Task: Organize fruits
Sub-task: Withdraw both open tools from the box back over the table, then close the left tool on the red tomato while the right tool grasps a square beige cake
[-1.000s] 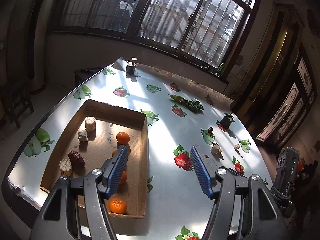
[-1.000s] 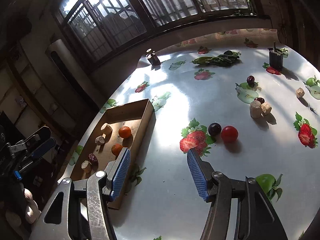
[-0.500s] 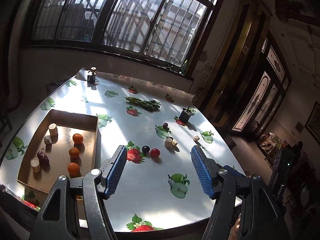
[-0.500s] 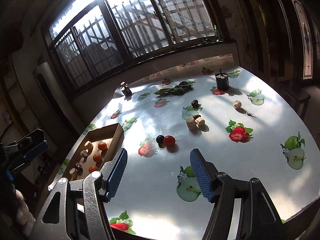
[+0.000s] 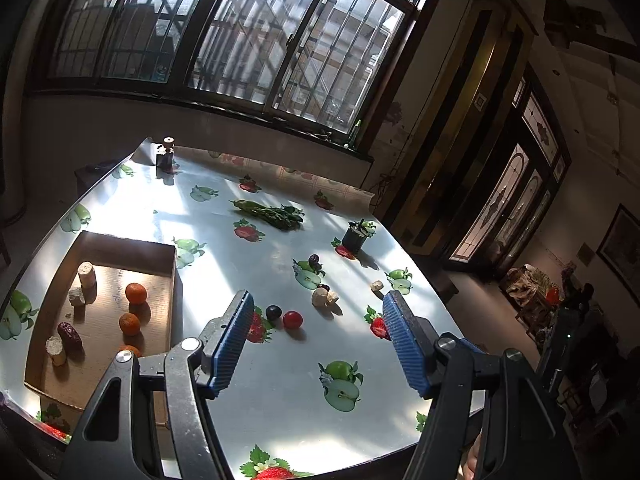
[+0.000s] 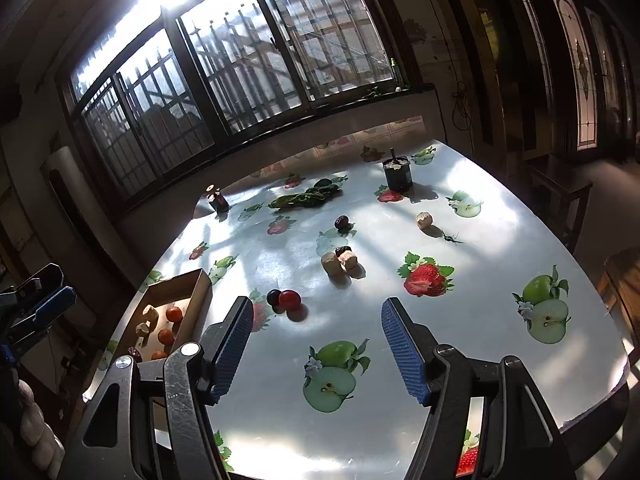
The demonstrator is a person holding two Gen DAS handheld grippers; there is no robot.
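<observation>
Hovering empty and part-open above the worktop (image 5: 280, 400), both tools, left tool (image 5: 318, 340) and right tool (image 6: 316, 346), face the loose tomato (image 6: 289, 299) and plum (image 6: 273, 297); next, probably carrying one into the box (image 5: 170, 280).

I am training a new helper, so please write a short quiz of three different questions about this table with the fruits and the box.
1. True or false: the cardboard box holds three oranges.
2. Which lies beside the red fruit on the table? A) dark round fruit B) banana C) lemon
3. Fill in: both the left gripper and the right gripper are ____ and hold nothing.

Key: 1 true; 2 A, the dark round fruit; 3 open.
</observation>
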